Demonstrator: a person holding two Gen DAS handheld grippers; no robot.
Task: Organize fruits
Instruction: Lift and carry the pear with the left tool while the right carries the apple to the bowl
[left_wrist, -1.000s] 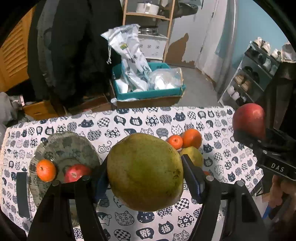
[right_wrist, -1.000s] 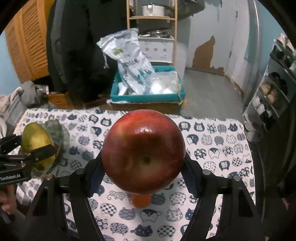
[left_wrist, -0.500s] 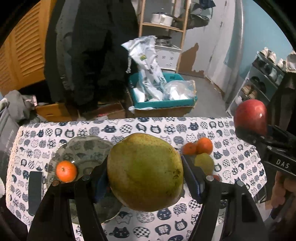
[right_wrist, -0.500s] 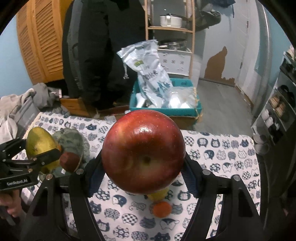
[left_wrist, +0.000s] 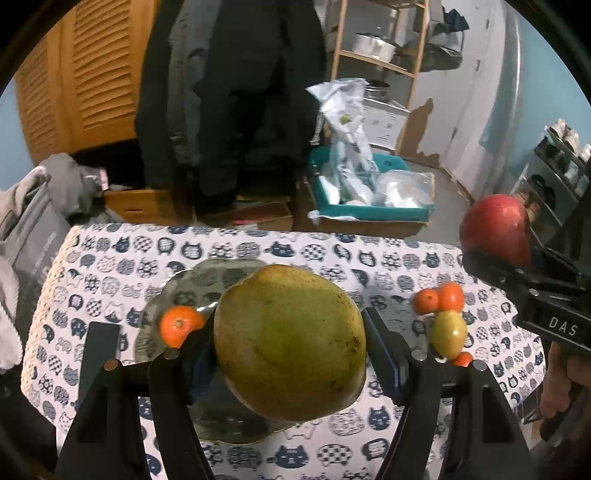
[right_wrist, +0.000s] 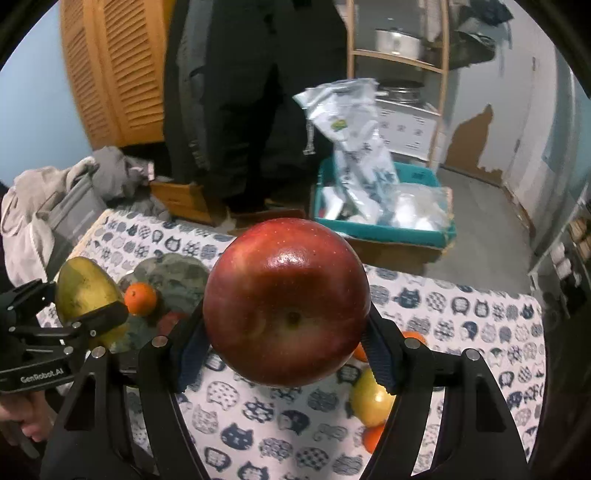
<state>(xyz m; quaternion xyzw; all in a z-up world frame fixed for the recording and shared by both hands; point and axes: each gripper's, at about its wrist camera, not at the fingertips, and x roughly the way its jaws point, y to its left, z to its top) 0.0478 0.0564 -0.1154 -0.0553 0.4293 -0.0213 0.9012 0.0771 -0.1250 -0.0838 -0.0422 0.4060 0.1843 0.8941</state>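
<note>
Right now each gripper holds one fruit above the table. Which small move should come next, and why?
Probably lower the left gripper so the green pear comes down toward the glass plate. The plate lies right behind and below it, already holding a tangerine, while the right gripper with the red apple is beside the plate.

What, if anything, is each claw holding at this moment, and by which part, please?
The left claw holds a green-yellow pear-like fruit by its two sides. The right claw holds a red apple, likewise clamped across its sides.
</note>
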